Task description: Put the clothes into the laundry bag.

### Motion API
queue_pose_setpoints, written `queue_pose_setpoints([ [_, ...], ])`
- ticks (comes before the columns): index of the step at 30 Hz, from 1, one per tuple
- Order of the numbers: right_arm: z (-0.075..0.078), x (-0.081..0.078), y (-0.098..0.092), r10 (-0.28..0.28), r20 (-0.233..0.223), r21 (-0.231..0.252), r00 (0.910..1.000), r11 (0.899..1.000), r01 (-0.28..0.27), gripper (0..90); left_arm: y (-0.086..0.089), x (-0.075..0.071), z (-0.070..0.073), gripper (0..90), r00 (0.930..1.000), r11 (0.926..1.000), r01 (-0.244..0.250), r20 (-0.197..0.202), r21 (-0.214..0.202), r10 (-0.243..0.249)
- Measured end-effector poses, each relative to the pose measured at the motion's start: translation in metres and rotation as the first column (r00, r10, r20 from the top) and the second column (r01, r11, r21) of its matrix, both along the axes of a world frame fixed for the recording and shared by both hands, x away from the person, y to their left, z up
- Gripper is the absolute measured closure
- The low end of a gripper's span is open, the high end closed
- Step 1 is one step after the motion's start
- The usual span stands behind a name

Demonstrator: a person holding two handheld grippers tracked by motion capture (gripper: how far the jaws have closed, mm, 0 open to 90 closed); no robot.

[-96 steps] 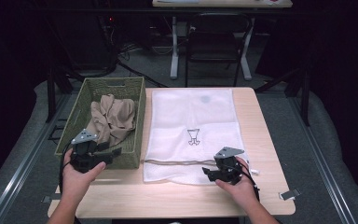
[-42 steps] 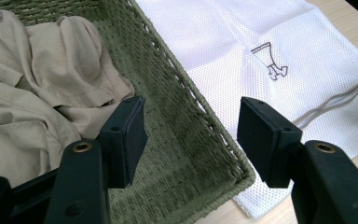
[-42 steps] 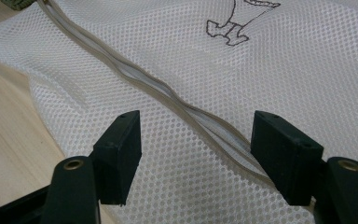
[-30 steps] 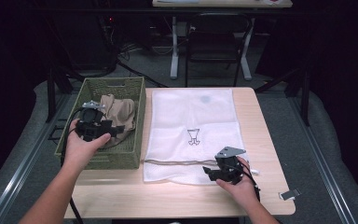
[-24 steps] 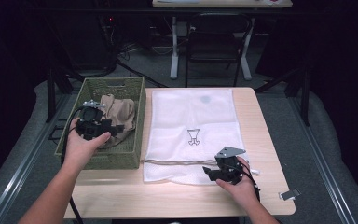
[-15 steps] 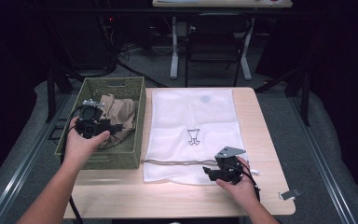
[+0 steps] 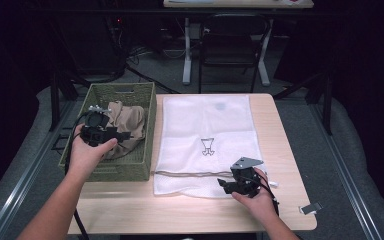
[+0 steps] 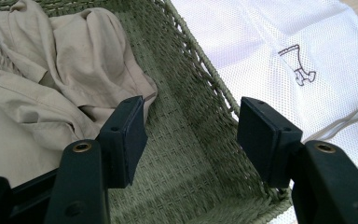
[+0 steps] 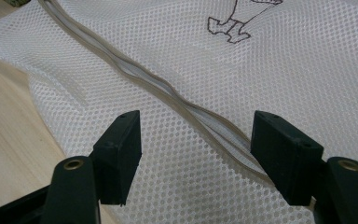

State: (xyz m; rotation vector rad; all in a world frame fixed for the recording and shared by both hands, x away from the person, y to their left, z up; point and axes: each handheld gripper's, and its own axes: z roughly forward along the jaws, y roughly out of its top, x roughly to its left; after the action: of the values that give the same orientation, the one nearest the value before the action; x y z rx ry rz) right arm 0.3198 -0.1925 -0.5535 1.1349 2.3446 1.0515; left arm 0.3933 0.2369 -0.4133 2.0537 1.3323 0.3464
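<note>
Two tongs are at work on the desk (image 7: 280, 125) in the high view: the left tongs (image 7: 122, 135) hang inside the green woven basket (image 7: 125, 92), their tips at the near edge of the beige garment (image 7: 127, 120) that lies crumpled just beyond them, while the right tongs (image 7: 225, 184) sit at the near end of the white mesh laundry bag (image 7: 207, 117), which spreads flat away from them and just beside the basket. From the left gripper view, the left tongs (image 8: 191, 130) stand wide with nothing between the pads; the beige garment (image 8: 60, 70) lies ahead and to the left of them, its hem just reaching the left pad's top, the basket's woven floor (image 8: 186, 140) shows through the gap, and the mesh bag (image 8: 270, 42) with its small printed drawing lies past the basket wall beyond the right pad. From the right gripper view, the right tongs (image 9: 196, 140) are also spread wide and hold nothing, hovering close over the mesh bag (image 9: 279, 60); the bag's zipper (image 9: 168, 91) runs slantwise under the gap between the pads, and bare desk (image 9: 9, 135) lies off to their left.
</note>
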Motion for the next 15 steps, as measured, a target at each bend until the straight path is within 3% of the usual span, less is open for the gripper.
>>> queue_pose_setpoints([
  [15,0.0001,0.0,-0.0001,0.004,-0.001,-0.001,1.0,1.0,-0.004,33.3,-0.0074,0.0056,-0.0026,42.1,1.0,0.9999,0.005,-0.006,0.013,-0.005],
])
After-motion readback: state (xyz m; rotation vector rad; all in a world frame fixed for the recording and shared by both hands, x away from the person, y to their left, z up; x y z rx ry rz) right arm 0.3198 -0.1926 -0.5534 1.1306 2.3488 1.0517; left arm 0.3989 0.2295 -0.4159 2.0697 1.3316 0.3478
